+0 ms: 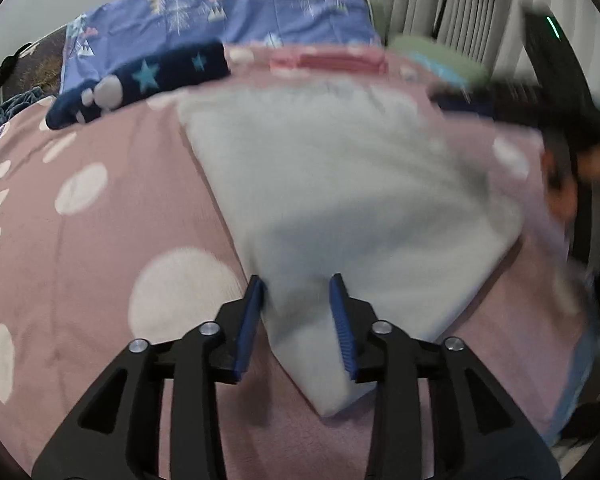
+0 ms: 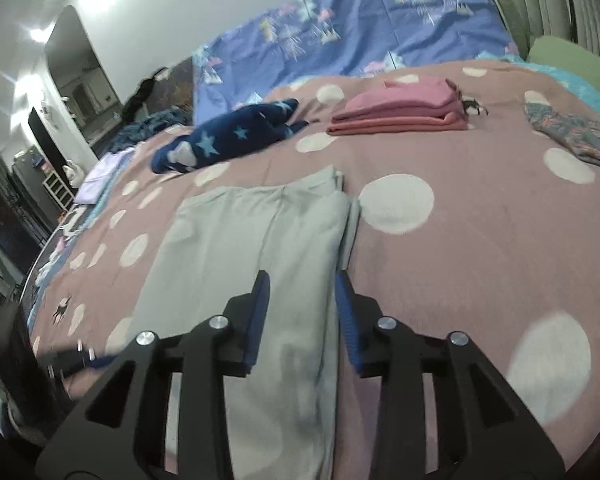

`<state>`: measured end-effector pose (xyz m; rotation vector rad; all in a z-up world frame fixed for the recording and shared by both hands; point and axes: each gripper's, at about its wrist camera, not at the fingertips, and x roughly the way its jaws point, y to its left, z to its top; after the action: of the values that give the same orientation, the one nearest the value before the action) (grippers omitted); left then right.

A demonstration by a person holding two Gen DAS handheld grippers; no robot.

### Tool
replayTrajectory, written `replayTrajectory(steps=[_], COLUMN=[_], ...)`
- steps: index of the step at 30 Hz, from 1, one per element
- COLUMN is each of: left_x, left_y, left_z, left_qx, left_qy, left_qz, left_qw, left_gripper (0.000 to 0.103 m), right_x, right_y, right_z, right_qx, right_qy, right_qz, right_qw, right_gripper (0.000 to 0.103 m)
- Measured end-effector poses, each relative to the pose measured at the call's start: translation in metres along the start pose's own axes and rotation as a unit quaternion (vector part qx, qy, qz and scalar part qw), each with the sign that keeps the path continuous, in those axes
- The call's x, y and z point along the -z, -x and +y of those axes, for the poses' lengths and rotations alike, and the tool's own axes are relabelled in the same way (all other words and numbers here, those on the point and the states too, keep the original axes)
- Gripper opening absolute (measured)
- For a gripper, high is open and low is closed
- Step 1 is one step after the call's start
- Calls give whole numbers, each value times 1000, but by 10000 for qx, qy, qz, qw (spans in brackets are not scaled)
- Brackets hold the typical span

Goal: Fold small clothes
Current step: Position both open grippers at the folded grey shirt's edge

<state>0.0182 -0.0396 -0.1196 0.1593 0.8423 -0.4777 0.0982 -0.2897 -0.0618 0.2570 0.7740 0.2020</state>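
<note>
Grey garment [image 1: 340, 200] lies flat, already folded, on the pink spotted blanket [image 1: 100, 260], its long axis running away from both grippers toward the pink folded stack [image 2: 400, 112]. Left gripper [image 1: 298, 320] sits over the garment's near corner; right gripper [image 2: 302, 316] straddles the garment's right edge. Neither looks clearly nearer. Both sets of fingers stand partly open, pads clear of the cloth, nothing held. Next fold probably needs the near end regripped.
</note>
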Motion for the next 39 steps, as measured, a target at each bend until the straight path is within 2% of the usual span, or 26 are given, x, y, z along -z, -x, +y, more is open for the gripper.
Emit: replayTrajectory(steps=[2, 4, 6, 7, 11, 12, 13, 15, 17, 18, 21, 24, 26, 28, 29, 30, 34, 35, 37, 39], left_x=[1, 1, 1, 1, 3, 2, 2, 2, 1, 2, 1, 1, 0, 0, 0, 0, 0, 1, 1, 2], left_y=[1, -1, -1, -2, -1, -2, -2, -3, -4, -4, -4, -4, -5, -5, -5, -5, -5, -4, -2, -2], left_z=[0, 5, 8, 9, 7, 8, 9, 11, 11, 10, 10, 10, 10, 10, 10, 9, 5, 4, 4, 4], left_qx=[28, 133, 219, 239, 242, 269, 311, 377, 385, 371, 352, 356, 360, 366, 370, 376, 315, 281, 254, 239], left_qy=[18, 133, 207, 223, 219, 238, 267, 305, 297, 283, 264, 267, 264, 258, 251, 244, 130, 113, 116, 118], left_qz=[-23, 8, 16, 19, 10, 15, 21, 32, 37, 31, 33, 32, 33, 35, 37, 40, 40, 34, 28, 23], left_qw=[10000, 9998, 9995, 9995, 9995, 9994, 9992, 9988, 9988, 9989, 9990, 9990, 9990, 9990, 9990, 9990, 9994, 9995, 9996, 9996], left_gripper=[42, 44, 44, 45, 45, 46, 46, 48, 49, 49, 49, 50, 50, 51, 52, 52, 56, 57, 58, 59], right_x=[-11, -22, -27, -29, -27, -25, -23, -19, -16, -17, -18, -4, 11, 33, 47, 55, 50, 47, 43, 39], right_y=[-19, -45, -62, -63, -25, -24, -34, -56, -51, -44, -17, 11, 22, 15, 0, -9, 1, 7, 14, 18], right_z=[-3, -9, -11, -12, 0, -5, -14, -34, -46, -45, -27, -4, 12, 23, 22, 18, 5, 2, -4, -13], right_qx=[-11, -79, -46, -67, -201, -32, 144, 95, -194, -197, -219, -803, -998, -692, -210, -53, -266, -332, -340, -219], right_qy=[-36, -179, -220, -242, 259, 287, 267, -14, -362, -374, -32, 336, 664, 969, 1040, 1019, 421, 252, 135, 29], right_qz=[174, 411, 582, 559, -262, -331, -160, 249, 121, 15, -338, -465, -361, -5, 337, 451, 254, 166, 116, 74], right_qw=[9998, 9990, 9981, 9981, 9991, 9990, 9994, 9996, 9991, 9991, 9992, 9951, 9921, 9929, 9938, 9938, 9984, 9990, 9993, 9997], right_gripper=[44, 45, 8, 8, 7, 7, 7, 10, 10, 13, 15, 15, 16, 24, 25, 23, 22, 31, 40, 40])
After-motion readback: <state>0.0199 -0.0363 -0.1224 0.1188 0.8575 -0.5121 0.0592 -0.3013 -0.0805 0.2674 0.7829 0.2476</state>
